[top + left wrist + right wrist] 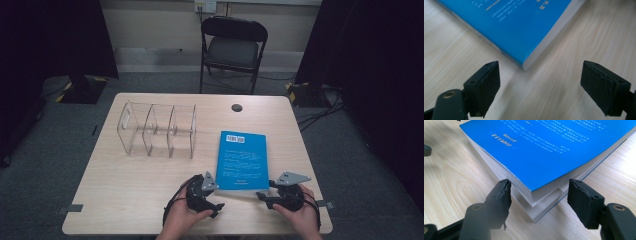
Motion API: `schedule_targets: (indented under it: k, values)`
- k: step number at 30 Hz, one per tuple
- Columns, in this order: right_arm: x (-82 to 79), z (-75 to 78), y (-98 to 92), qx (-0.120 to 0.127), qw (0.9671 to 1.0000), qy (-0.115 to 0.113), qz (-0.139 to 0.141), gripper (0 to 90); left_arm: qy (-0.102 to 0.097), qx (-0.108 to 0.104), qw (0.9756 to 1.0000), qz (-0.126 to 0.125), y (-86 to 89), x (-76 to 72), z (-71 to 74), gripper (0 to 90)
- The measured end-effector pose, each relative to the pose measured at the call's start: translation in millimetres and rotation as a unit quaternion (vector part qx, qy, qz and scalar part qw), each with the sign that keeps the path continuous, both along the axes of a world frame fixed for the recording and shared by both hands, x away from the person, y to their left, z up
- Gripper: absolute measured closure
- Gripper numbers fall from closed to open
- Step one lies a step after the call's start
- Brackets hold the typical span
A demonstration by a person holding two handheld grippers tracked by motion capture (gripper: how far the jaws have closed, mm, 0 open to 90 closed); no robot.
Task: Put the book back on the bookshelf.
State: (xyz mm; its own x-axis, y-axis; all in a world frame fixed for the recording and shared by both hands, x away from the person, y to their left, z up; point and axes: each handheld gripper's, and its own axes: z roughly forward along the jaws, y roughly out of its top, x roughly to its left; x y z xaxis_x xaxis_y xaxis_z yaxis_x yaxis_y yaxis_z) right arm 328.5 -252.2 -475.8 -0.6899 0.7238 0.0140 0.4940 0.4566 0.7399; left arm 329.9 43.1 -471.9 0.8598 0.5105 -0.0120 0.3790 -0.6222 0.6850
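A blue book [242, 160] is lying flat on the wooden table [125, 200], on the right half, near the person's edge. Its back cover is facing up, with white print and a barcode at the far end.

The left gripper [216, 205] is sitting just beside the near left corner of the book. In the left gripper view its 2 black jaws are standing wide apart, the book's corner [524, 65] is lying ahead of them, and nothing is between the pads; this gripper is open and holding nothing.

The right gripper [264, 198] is resting at the near right corner of the book. In the right gripper view that corner [534, 202] is lying between the 2 jaws, and the pages are fanning apart a little there. The pads are standing on both sides of the corner, but they are not pressing it, so I am calling it open.

A clear plastic organizer [157, 130] with 3 compartments is standing at the far left of the table, well apart from the book. A black folding chair [232, 47] is standing behind the table.
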Motion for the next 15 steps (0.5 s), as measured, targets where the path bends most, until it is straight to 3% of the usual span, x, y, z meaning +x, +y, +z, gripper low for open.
schedule_targets:
  k: [7,9,15]
  values:
    - [0.9,2.9,0.3,0.001,1.0,-0.001,0.002,36.0,-0.012,0.012,0.9998,-0.014,-15.5,8.7,10.8,16.2]
    - [1.1,2.8,0.3,0.002,1.0,-0.001,0.002,36.0,-0.017,0.002,0.9997,-0.017,-20.3,10.6,14.4,16.1]
    - [2.4,4.8,-0.4,0.009,1.0,0.002,0.001,36.1,-0.022,0.004,0.9995,-0.024,-36.1,18.9,21.7,15.9]
